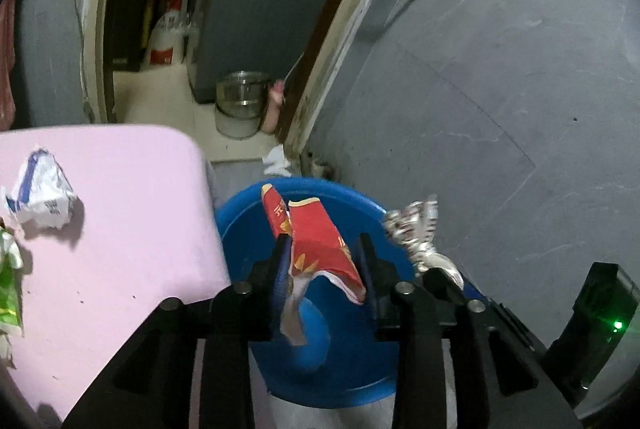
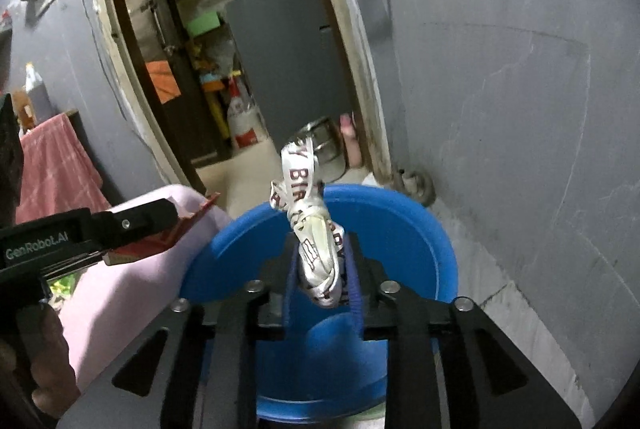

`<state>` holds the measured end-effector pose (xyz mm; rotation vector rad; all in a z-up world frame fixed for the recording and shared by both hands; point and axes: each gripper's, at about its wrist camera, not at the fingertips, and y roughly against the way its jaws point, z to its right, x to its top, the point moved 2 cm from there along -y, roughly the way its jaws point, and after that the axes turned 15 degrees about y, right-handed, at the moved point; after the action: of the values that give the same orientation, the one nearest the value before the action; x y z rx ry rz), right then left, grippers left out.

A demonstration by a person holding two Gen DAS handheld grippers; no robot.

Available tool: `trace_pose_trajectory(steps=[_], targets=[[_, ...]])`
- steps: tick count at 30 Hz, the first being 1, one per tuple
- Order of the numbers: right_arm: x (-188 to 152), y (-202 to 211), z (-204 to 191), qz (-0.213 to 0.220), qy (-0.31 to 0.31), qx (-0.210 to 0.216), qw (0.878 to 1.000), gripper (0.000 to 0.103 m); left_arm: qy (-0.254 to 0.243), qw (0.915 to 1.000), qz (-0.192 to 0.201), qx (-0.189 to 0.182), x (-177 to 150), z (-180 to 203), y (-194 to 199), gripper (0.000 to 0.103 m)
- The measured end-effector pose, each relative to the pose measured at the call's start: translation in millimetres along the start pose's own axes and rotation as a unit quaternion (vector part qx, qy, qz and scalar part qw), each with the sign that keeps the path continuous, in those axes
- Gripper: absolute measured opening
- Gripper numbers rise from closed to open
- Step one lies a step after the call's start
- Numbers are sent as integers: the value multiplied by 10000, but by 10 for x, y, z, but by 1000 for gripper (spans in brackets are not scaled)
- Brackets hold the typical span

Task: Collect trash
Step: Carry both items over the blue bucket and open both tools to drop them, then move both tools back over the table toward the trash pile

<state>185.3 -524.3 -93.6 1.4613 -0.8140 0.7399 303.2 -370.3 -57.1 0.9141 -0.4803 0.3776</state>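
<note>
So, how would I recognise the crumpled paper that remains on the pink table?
Find the pink table left of the blue bucket. Near its left edge lies the crumpled paper, white with blue stripes. The green wrapper beside it is the only neighbour there, so colour sets it apart.

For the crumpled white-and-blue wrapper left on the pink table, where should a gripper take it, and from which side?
Probably from above, closing across the raised peak of the crumpled white-and-blue wrapper. It sits as a bunched mound on the pink table, so its folded ridges give the fingers more to pinch than its flat edges. The green packet lies close beside it.
</note>
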Motion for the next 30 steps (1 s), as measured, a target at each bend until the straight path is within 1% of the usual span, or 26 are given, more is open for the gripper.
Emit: trace_pose_trajectory(steps=[4,8,10,11,12,13,16,17,18,19,20,21,23,25,28,30], targets=[[40,29,-21,-15,4,16,10000,28,105,9999,-65,29,-31,-62,15,37],[87,30,-6,34,-37,33,10000,30,126,9999,12,10,-52,-136,128,40],[111,104,-18,135,-11,-5,9999,33,133,9999,105,-8,-58,-146,203,45],[195,64,-48,172,-12,-13,9999,38,138,9998,156,-36,-63,-151,240,46],[222,109,-56,255,2,-28,9997,45,129,9997,219,-51,-68,-146,298,48],[271,148,-82,360,23,-46,9993,47,117,9995,286,-55,-64,-149,347,50],[371,333,-144,665,114,-99,9977,52,90,9982,590,-56,-73,-145,564,56],[403,395,-175,755,147,-113,9970,55,65,9969,778,-32,-81,-157,671,58],[443,466,-211,869,184,-129,9960,60,32,9957,921,-17,-85,-154,758,62],[482,549,-258,1006,216,-147,9946,65,-3,9938,1109,5,-99,-168,868,70],[509,614,-293,1113,230,-153,9934,72,-19,9919,1270,13,-109,-183,962,74],[537,690,-336,1244,247,-155,9918,75,-23,9895,1446,13,-117,-206,1071,80],[582,826,-432,1463,306,-151,9887,78,18,9842,1768,4,-125,-286,1305,84],[617,969,-533,1670,347,-152,9852,82,59,9808,1949,16,-99,-363,1493,91],[662,1143,-667,1914,367,-121,9807,90,59,9730,2305,135,-85,-499,1801,97],[695,1232,-771,2034,406,-83,9782,100,68,9686,2477,221,-99,-592,2007,98]])
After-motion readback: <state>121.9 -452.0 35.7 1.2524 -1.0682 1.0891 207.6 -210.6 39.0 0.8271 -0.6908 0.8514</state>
